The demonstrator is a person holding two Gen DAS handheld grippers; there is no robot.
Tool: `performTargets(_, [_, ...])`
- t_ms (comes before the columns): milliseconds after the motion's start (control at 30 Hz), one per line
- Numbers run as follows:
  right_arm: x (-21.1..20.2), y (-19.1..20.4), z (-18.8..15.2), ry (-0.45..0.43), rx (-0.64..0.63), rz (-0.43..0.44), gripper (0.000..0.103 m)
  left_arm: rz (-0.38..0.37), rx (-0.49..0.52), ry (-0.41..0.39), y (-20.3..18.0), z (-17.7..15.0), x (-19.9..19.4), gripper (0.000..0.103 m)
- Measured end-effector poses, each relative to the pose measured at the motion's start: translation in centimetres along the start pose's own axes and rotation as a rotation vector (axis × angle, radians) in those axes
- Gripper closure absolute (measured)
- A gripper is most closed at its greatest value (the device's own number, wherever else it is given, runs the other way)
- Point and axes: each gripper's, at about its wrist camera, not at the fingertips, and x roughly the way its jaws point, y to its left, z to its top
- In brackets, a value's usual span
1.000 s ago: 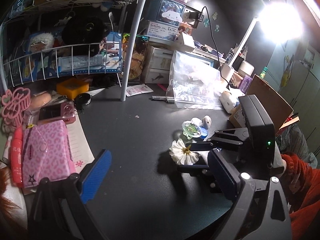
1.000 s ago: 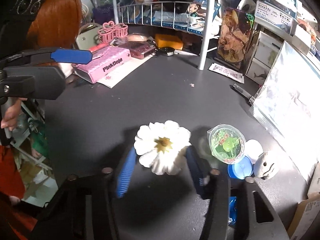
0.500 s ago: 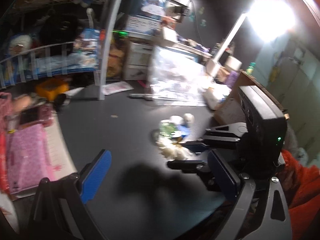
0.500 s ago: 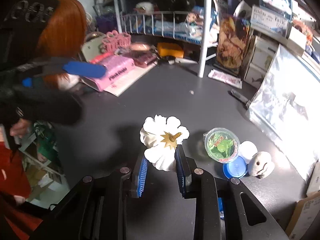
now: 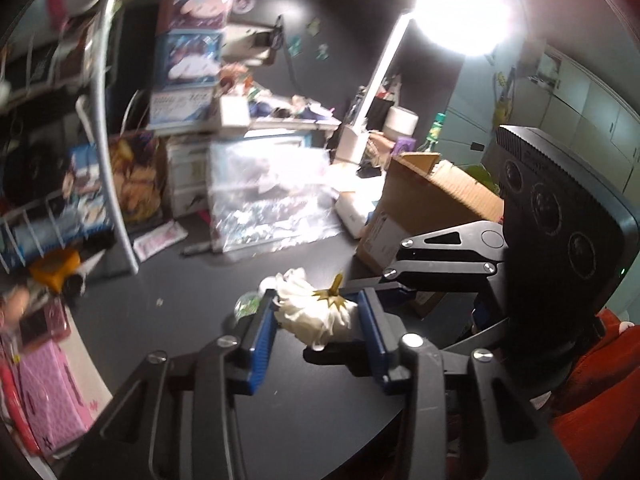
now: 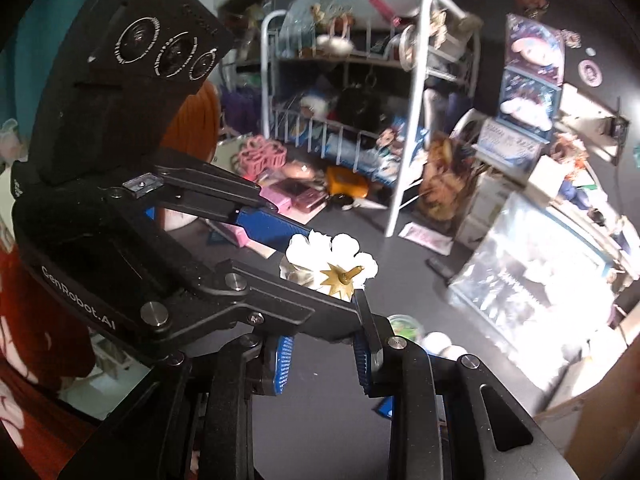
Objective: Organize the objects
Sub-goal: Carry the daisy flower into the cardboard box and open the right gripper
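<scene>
A white fabric flower [image 5: 316, 312] with a gold star base and stem is lifted above the dark desk [image 5: 168, 344]. My left gripper [image 5: 316, 316] is shut on the white flower, its blue pads pressing both sides. My right gripper [image 6: 324, 344] holds the same flower from below; in the right wrist view the flower [image 6: 332, 260] sticks up past the crossing left fingers [image 6: 264, 224], which hide my right fingertips' contact. A green jelly cup [image 6: 404, 326] and small white items [image 6: 440, 342] lie on the desk beneath.
A white wire rack [image 6: 412, 128] full of toys stands at the back. A clear plastic bag [image 5: 268, 196], a cardboard box [image 5: 424, 204], a desk lamp [image 5: 460, 16] and stacked boxes [image 5: 188, 60] line the rear. Pink pouch [image 5: 48, 392] and camera [image 6: 300, 196] lie left.
My right gripper closed on the flower and lifted it off the desk. My left gripper swung in from the left and closed on the flower too.
</scene>
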Motion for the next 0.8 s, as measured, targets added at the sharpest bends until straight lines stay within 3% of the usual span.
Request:
performTargets(500, [-10.5, -6.7, -0.4, -0.014, 0.079, -0.224, 0.082, -0.184, 0.164, -0.038, -9.0, 8.8, 5.0, 0.072])
performTargets(800, [-15.5, -12.6, -3.2, 0.020, 0.190, -0.297, 0.082, -0.273, 0.195, 0.023, -13.6, 12.5, 10.8, 0.072])
